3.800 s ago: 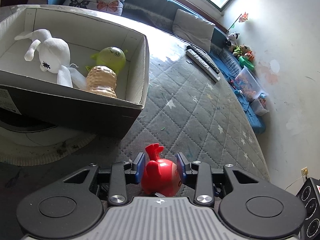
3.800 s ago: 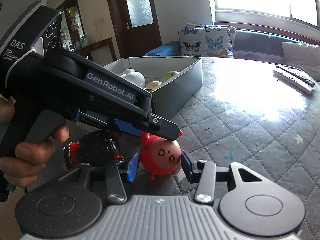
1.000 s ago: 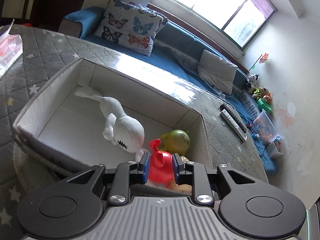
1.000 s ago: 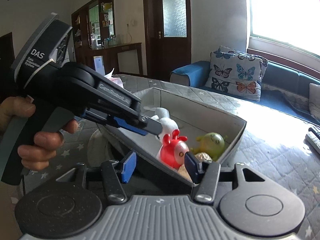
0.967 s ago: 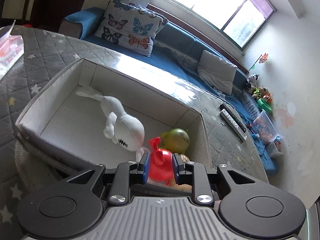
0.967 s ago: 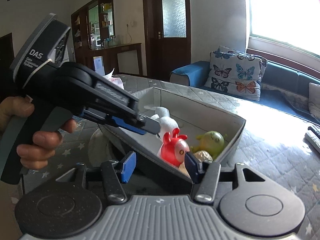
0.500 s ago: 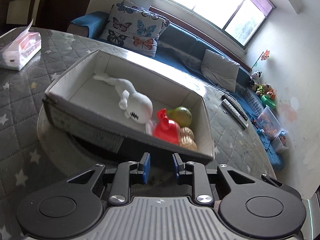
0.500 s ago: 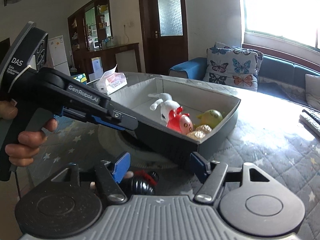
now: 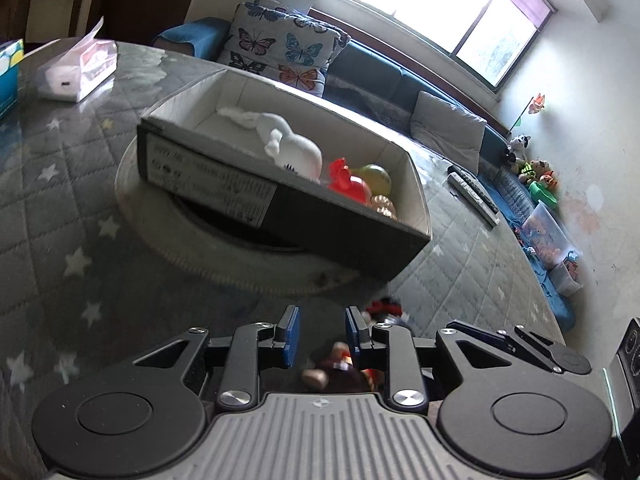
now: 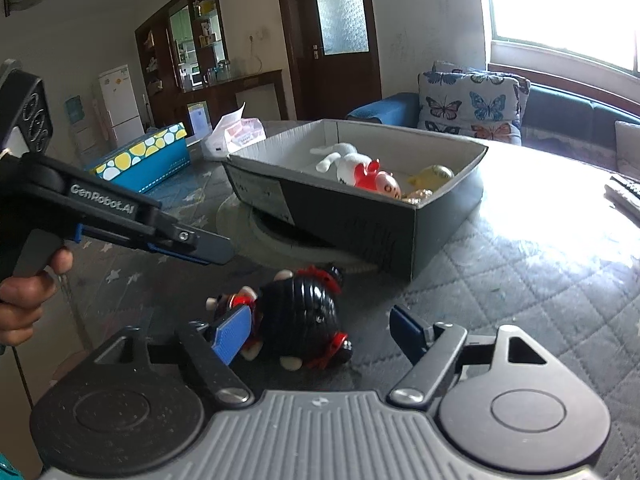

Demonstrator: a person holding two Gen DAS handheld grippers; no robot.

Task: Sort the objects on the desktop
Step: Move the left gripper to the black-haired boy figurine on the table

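Note:
A grey cardboard box (image 9: 352, 236) (image 10: 360, 224) stands on a round white base. In it lie a white plush rabbit (image 9: 288, 144) (image 10: 344, 162), a red pig toy (image 9: 348, 184) (image 10: 378, 182), a green toy (image 9: 376, 176) (image 10: 434, 174) and a tan toy (image 9: 384, 206). A black and red round toy (image 10: 300, 320) lies on the quilted table in front of the box. My right gripper (image 10: 320, 330) is open around it, just above. My left gripper (image 9: 322, 330) (image 10: 208, 250) is open and empty, above and left of the black toy (image 9: 340, 360).
A tissue pack (image 9: 80, 74) (image 10: 240, 130) and a blue spotted box (image 10: 140, 160) sit at the table's far left. Two remote controls (image 9: 472, 196) lie to the right of the box. A sofa with a butterfly cushion (image 9: 284, 56) runs behind the table.
My left gripper has let go of the red pig inside the box and drawn back and down, now open and empty. My right gripper has come down around the black toy.

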